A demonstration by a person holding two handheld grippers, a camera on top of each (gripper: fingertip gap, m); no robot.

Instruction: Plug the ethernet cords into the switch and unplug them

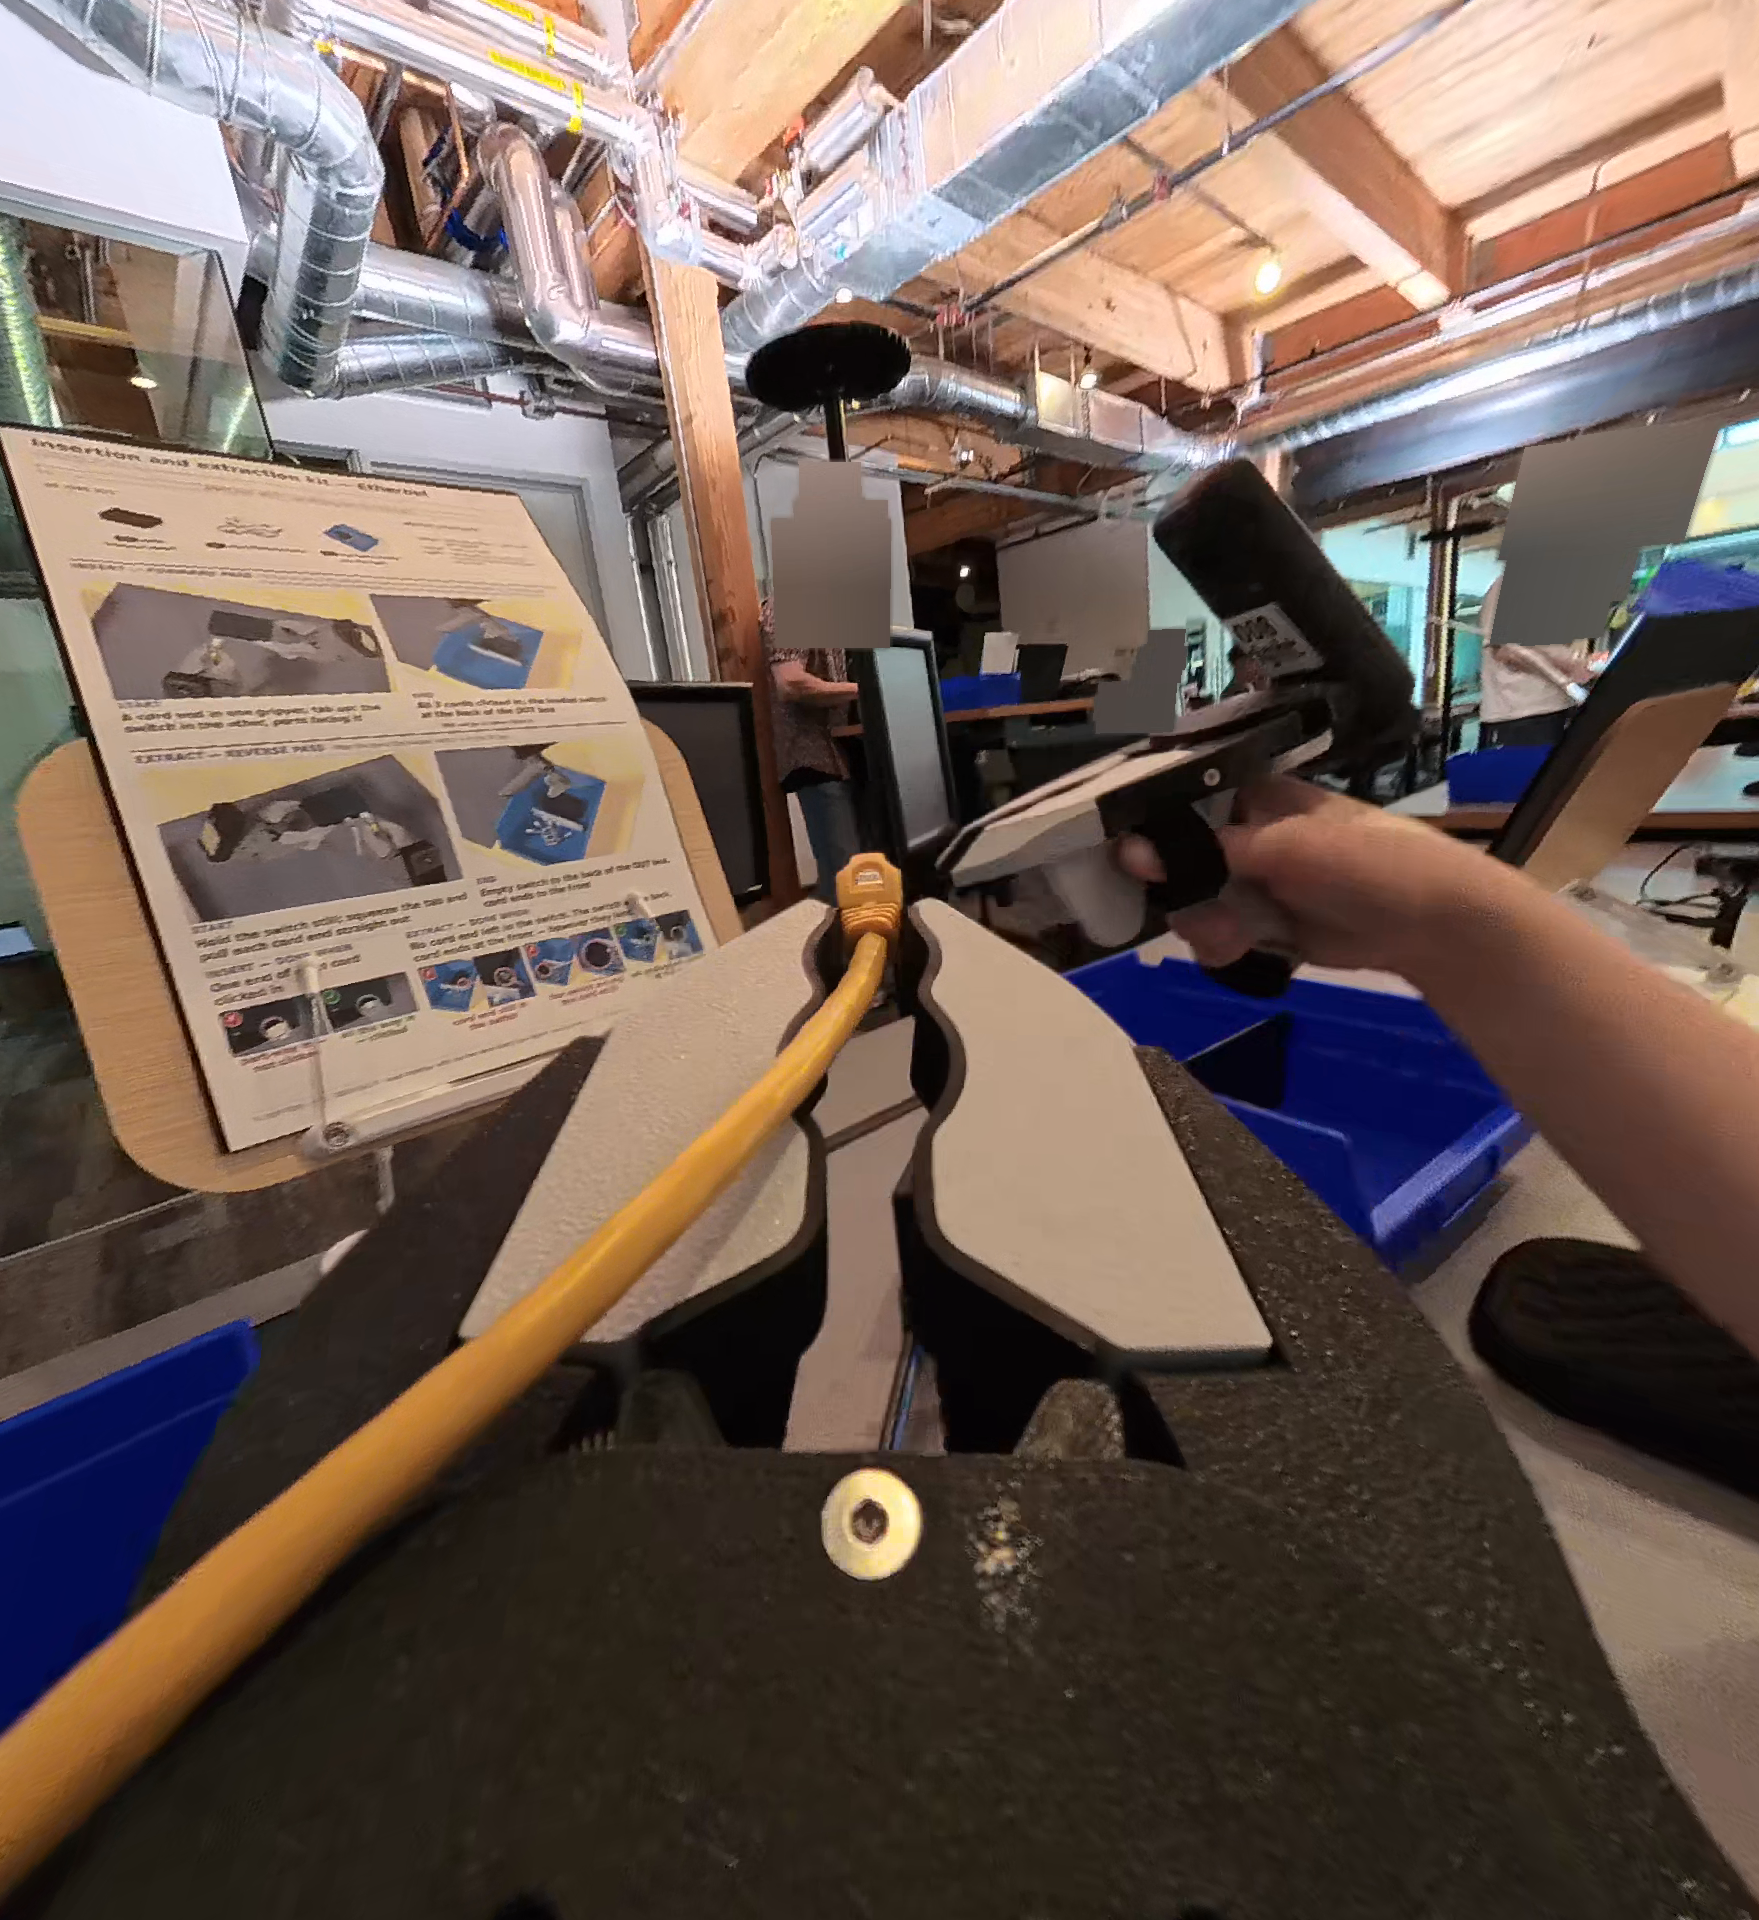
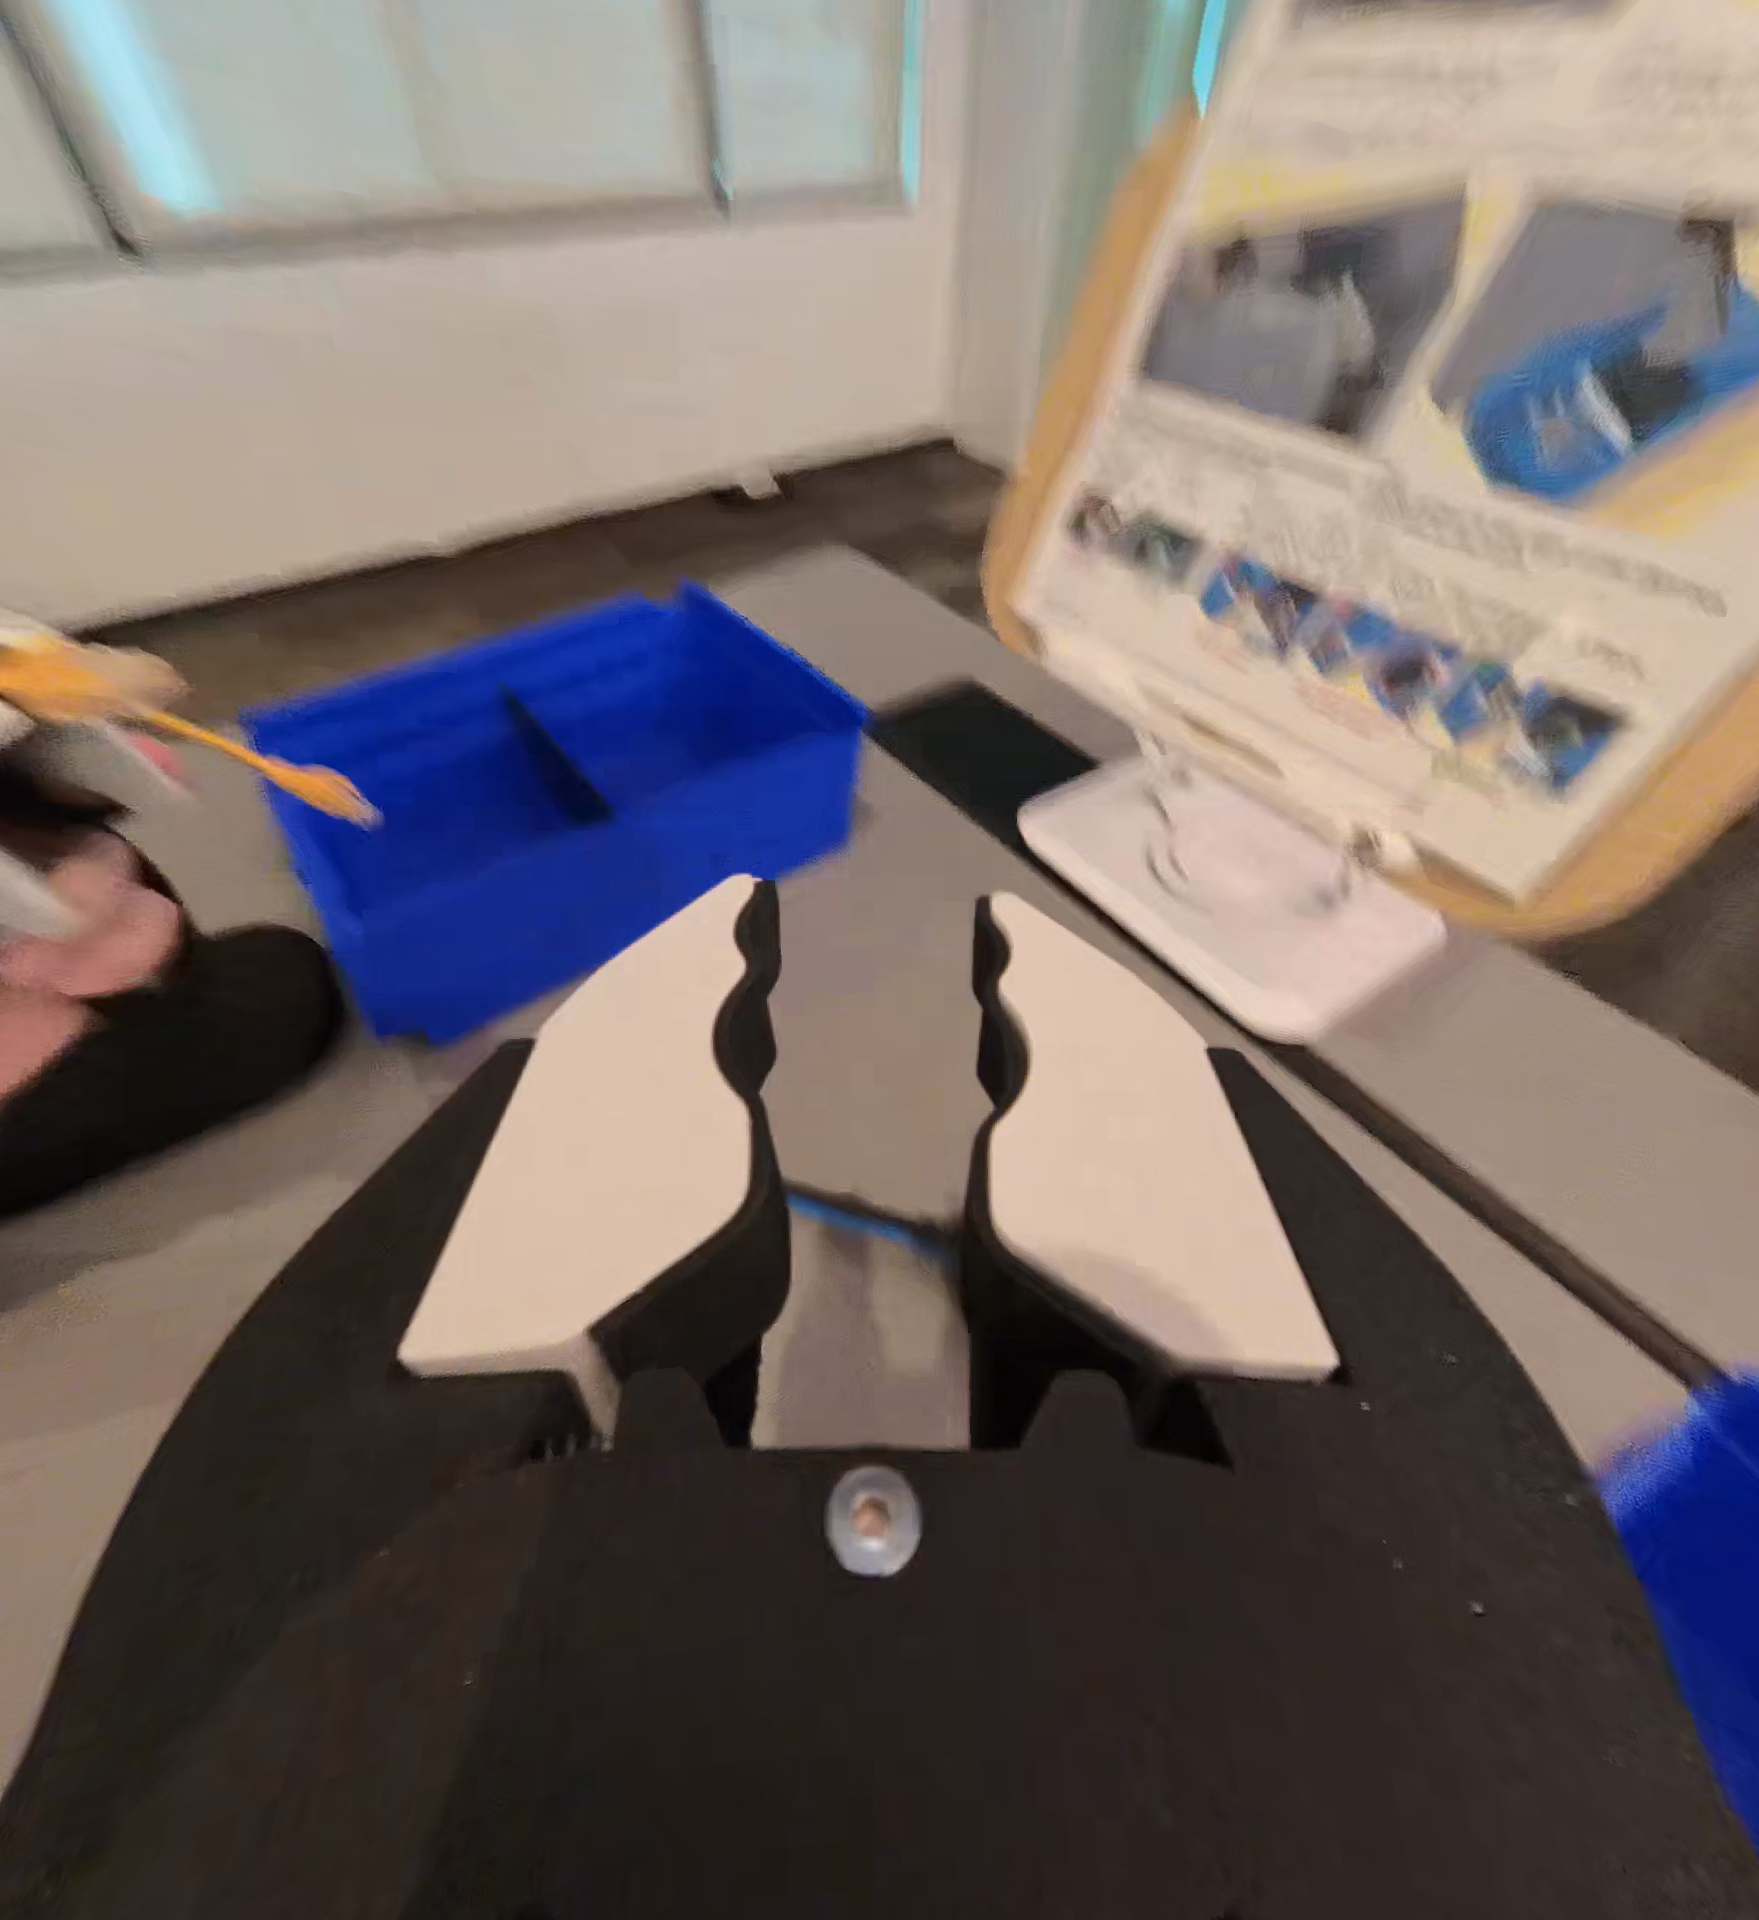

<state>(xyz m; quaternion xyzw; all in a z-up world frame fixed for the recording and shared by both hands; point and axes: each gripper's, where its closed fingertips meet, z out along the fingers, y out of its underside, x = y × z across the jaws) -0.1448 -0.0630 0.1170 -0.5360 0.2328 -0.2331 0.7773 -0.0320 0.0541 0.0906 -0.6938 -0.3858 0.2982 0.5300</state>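
The left tool (image 1: 867,935) is clamped on the yellow ethernet cord (image 1: 646,1174) just behind its plug (image 1: 869,883), which pokes out past the fingertips. The cord's long axis runs along the tool's own axis, plug pointing forward and slightly up, away from the tabletop, while the rest trails back over the left finger and off the lower left corner. The right tool (image 2: 875,909) has its fingers apart and holds nothing; it hangs above the grey tabletop (image 2: 854,1122), with a blue bin (image 2: 563,831) ahead to its left and an instruction board (image 2: 1394,499) ahead to its right. A blue cable (image 2: 870,1226) lies under its fingers. The switch cannot be made out in either view.

The grip sits close to the plug, so it may press the latch tab or block the port mouth. The loose trailing cord could snag on a bin edge, and the right wrist view's blur suggests fast motion, which risks misalignment
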